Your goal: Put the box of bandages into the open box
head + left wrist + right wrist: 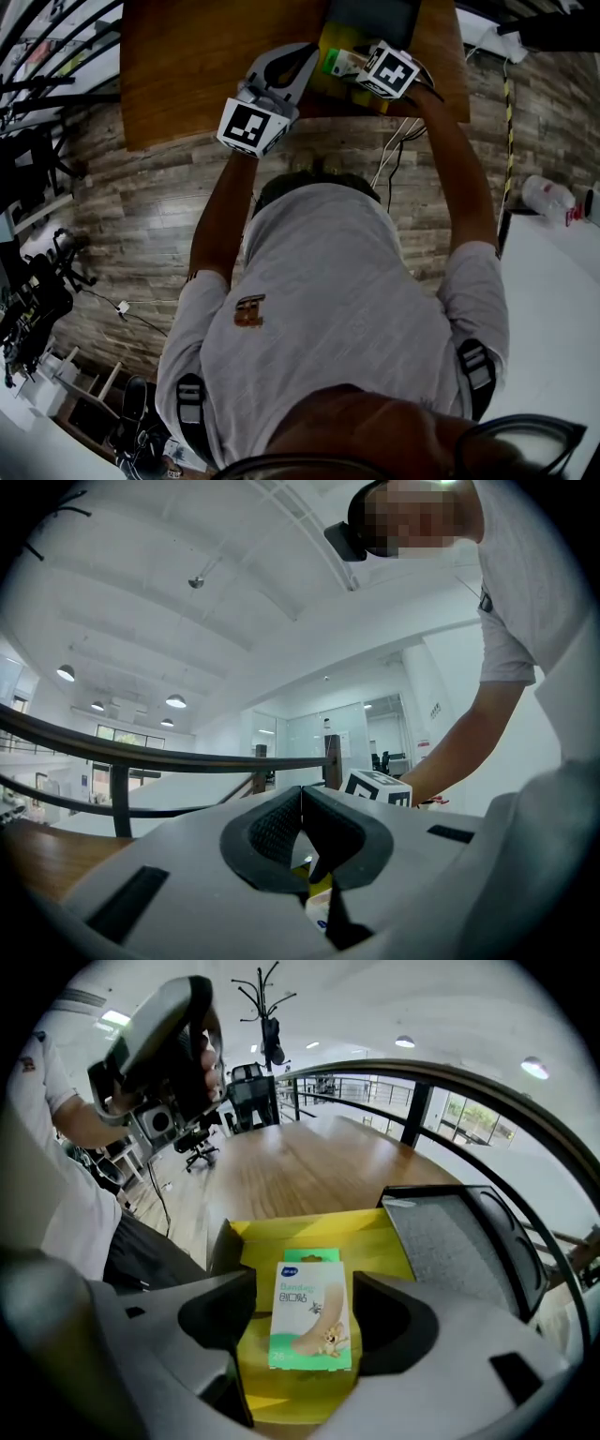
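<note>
The box of bandages (pixel 311 1314), green and white with a cartoon print, sits between the jaws of my right gripper (pixel 305 1312), which are closed on its narrow sides. It hangs over the inside of the open yellow box (pixel 309 1232). In the head view the bandage box (pixel 341 61) is at the tip of the right gripper (pixel 352 64), above the yellow box (pixel 330 42) at the table's far edge. My left gripper (pixel 305 58) hovers just left of it, shut and empty (pixel 302 794).
A dark grey lid or case (pixel 464 1241) lies right beside the yellow box. The wooden table (pixel 187 56) stretches to the left. A railing (pixel 441 1082) runs behind it. Cables (pixel 394 150) and a bottle (pixel 548 197) lie on the floor.
</note>
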### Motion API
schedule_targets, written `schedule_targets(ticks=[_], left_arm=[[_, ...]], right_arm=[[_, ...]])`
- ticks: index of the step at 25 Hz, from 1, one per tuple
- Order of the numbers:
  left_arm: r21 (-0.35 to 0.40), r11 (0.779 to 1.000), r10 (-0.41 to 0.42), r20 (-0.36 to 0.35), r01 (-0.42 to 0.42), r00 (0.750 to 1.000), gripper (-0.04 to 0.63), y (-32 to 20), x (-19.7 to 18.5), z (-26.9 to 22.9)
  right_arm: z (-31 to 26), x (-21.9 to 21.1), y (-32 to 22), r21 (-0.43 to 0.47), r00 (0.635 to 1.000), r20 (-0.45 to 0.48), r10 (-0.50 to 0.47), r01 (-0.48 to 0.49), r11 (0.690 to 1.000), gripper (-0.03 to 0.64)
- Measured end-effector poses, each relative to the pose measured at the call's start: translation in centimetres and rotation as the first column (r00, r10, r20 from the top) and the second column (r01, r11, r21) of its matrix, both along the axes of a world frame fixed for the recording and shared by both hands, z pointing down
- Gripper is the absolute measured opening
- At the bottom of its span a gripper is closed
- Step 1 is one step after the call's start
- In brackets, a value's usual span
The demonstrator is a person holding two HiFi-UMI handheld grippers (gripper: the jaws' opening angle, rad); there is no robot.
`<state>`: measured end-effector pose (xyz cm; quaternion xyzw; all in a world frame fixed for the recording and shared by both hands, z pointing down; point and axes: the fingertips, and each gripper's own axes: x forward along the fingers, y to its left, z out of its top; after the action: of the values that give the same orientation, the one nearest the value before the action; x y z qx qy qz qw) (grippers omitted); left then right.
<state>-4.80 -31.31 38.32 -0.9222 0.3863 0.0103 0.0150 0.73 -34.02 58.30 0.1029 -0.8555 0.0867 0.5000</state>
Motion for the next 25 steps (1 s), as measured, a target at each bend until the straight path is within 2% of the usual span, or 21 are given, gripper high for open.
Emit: schedule_targets(ticks=[5,9,12,15,18,25], left_arm=[[-0.008,1.0,0.009,-0.007,-0.009,1.0,0.02,0.3,0.0,-0.1],[-0.003,1.0,0.025,-0.016,-0.025,1.0,0.02,0.5,0.5,-0.2],[-0.004,0.999,0.033,-0.019,-0.033,0.999,0.02,0.7,0.9,-0.5],[-0.012,0.999,0.033,-0.028,-0.033,0.999,0.02,0.5,0.5,-1.1],[-0.005,0.999,0.042,-0.035,-0.042,0.998,0.02,0.6,0.5,-1.4],[-0.002,0.999,0.046,-0.04,-0.046,0.998,0.02,3.0,3.4,-1.8]], right_arm=[[-3.4,-1.0,0.3,0.079,0.986,0.156,0.059,-0.072,0.994,0.334],[-6.5,-1.5,0.8,0.134,0.954,0.289,0.085,-0.129,0.983,0.33],[-9.0,-1.7,1.4,0.166,0.918,0.382,0.104,-0.179,0.97,0.307],[-11.9,-2.2,1.2,0.201,0.876,0.464,0.131,-0.248,0.948,0.223],[-14.4,-2.2,1.5,0.217,0.829,0.54,0.144,-0.303,0.928,0.182],[-18.1,0.9,4.0,0.248,0.721,0.676,0.152,-0.417,0.875,0.111]])
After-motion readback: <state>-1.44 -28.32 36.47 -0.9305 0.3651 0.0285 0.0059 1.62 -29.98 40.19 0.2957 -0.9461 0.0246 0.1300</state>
